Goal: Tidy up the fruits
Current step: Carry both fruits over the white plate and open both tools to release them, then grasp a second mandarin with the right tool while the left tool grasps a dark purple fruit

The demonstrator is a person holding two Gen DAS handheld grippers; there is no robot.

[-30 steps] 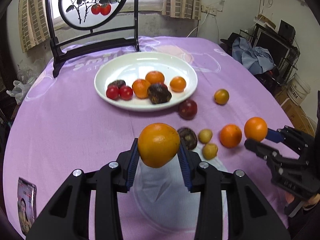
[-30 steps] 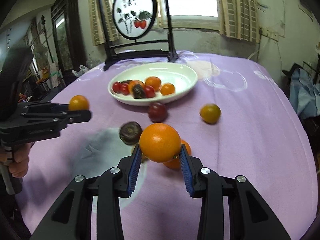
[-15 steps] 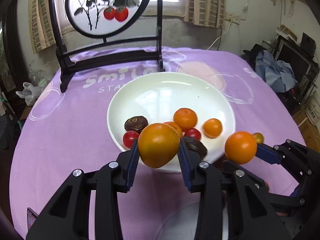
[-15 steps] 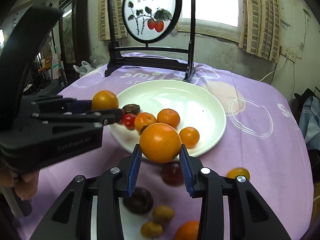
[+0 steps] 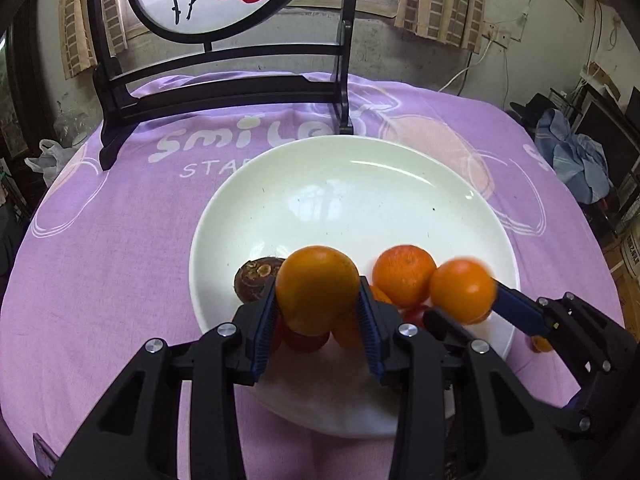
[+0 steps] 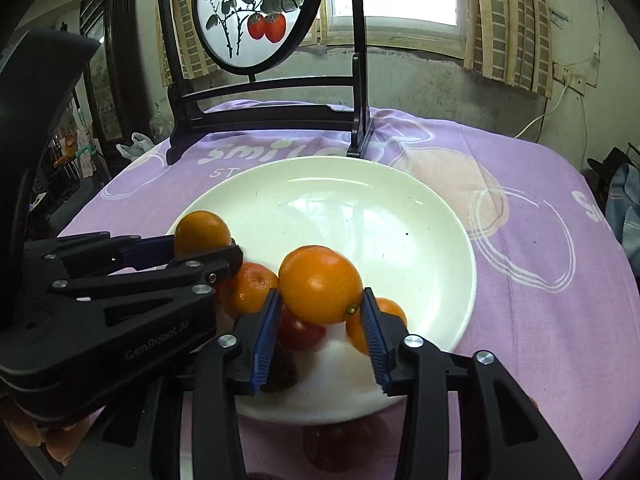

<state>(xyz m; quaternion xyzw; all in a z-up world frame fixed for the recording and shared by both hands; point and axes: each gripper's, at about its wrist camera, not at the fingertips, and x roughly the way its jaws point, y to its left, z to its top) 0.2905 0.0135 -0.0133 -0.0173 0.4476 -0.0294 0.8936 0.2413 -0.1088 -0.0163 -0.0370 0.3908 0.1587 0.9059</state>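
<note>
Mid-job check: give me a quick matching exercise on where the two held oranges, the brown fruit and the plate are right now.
Things:
1. Orange in the left claw
2. Orange in the right claw
3. Brown fruit
4. White plate

Places or states:
A. Lying in the plate near its left rim, in the left wrist view
B. Resting on the purple tablecloth
C. Held over the plate, on the left side of the fruit pile
D. Held over the plate, on the right side of the fruit pile

Pairs: 1-C, 2-D, 3-A, 4-B
</note>
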